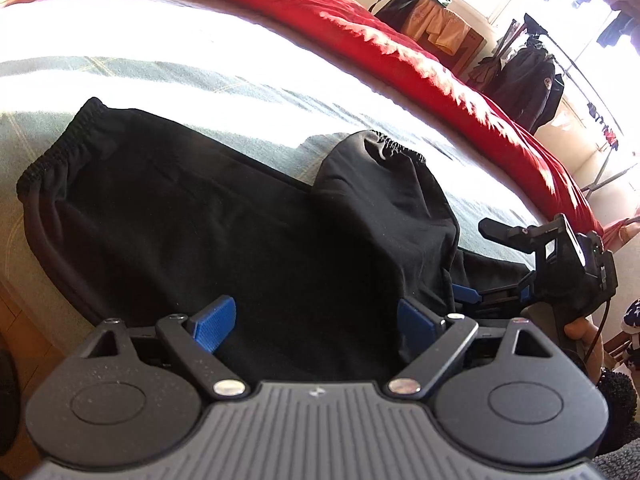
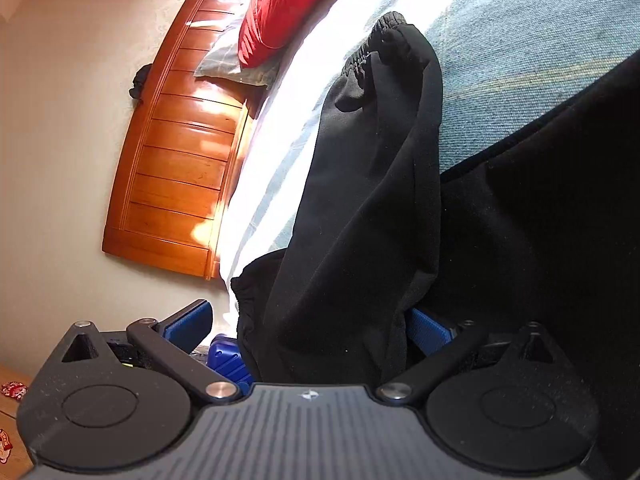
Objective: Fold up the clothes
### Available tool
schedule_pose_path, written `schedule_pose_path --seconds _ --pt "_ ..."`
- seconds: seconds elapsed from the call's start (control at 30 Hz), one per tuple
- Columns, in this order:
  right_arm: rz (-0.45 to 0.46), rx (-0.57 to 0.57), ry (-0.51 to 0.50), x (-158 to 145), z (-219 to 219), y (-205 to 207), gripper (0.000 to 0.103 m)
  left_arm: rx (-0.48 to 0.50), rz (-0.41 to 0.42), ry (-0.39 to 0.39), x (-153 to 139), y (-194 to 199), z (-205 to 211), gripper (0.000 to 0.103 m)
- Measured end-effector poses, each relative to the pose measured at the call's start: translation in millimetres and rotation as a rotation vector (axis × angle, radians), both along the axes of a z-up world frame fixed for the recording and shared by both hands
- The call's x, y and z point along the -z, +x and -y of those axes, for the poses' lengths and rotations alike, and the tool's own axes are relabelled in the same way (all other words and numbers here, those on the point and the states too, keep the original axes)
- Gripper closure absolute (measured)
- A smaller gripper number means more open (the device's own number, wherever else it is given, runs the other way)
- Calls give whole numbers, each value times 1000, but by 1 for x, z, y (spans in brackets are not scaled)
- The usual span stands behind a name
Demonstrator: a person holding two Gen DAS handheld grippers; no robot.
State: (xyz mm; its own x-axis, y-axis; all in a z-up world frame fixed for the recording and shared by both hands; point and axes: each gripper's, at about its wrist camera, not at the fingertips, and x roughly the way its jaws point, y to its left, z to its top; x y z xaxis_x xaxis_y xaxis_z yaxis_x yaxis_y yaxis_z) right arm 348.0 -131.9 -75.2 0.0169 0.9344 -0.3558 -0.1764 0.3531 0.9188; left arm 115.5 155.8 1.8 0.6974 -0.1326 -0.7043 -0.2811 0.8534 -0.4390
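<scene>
Bed (image 1: 200,68): pale blue-grey cover with faint check lines, broad bands of sunlight across it. Carries all items.

Black trousers (image 1: 200,216): spread flat along the near edge of the bed, elastic cuff toward the left end. Second leg (image 1: 384,208) humped up and doubled over, its gathered cuff uppermost, lying between the two tools.

Red quilt (image 1: 360,28): bunched along the far side of the bed, up to the head end.

Pillow (image 2: 236,60): pale, at the head end, partly under the red quilt.

Headboard (image 2: 180,152): orange-brown slatted wood, against a plain light wall.

Room: bright windows beyond the far side, a rack with dark clothes (image 1: 532,80) hanging, curtain with red pattern above the headboard.

Left tool (image 1: 316,328): blue pads spread wide, over the flat black cloth, not pinching it.

Right tool (image 2: 308,328): jaws wide, the raised trouser leg lying between the pads; whether they press it cannot be told.
</scene>
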Motion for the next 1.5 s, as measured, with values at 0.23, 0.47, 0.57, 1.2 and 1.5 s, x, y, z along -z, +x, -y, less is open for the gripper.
schedule_pose_path --seconds 0.23,0.47,0.57,1.2,1.5 --pt "-25 19 51 -9 -28 -17 0 71 40 -32 4 13 -46 15" --pt "32 -21 -8 -28 -74 -56 0 159 86 -102 7 35 -90 15" --pt "70 -57 -96 -29 -96 -69 0 184 98 -115 8 41 -102 15" --pt "160 166 -185 -40 -57 -30 0 215 86 -194 37 47 -128 14" --pt "155 -156 -14 -45 -132 -52 0 141 100 -181 32 35 -147 14"
